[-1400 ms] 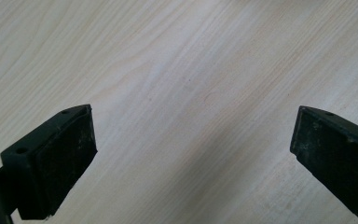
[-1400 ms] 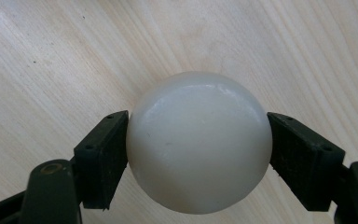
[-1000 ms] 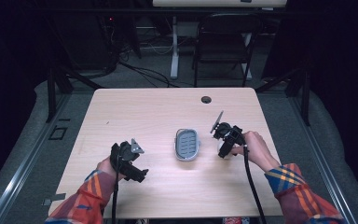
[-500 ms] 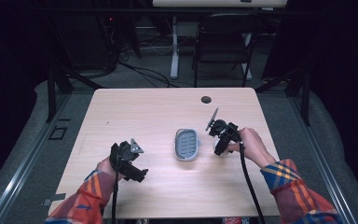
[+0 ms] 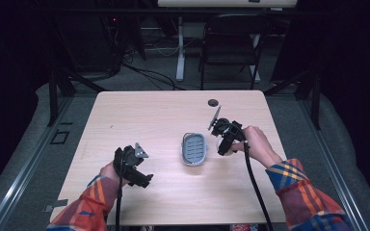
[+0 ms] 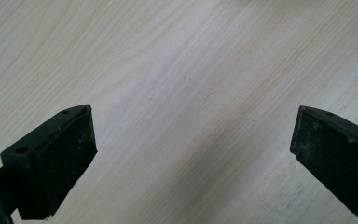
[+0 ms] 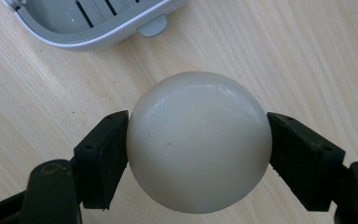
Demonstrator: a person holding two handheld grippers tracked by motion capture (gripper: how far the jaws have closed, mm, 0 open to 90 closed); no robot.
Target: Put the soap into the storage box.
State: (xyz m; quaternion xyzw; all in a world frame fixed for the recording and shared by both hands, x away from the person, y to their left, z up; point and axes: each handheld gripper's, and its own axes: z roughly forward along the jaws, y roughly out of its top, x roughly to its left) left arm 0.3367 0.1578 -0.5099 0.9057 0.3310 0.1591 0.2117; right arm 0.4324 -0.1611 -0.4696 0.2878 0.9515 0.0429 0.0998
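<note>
Cream ball [image 7: 198, 140] between right gripper [image 7: 198, 154] jaws

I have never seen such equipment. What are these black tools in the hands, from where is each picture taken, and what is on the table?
There is no robot here. A person sits at a wooden table and holds a hand tool in each hand, each with two black fingers that pinch like tongs. One picture is taken from a camera above, looking down on the table. The other two come from small cameras riding on the tools, looking along their fingers. On the table lies a grey slotted soap dish. The right gripper is closed on a smooth cream-white ball, perhaps a soap, just right of the dish. The left gripper is open above bare wood and holds nothing. A small dark round spot lies near the far edge.
</note>
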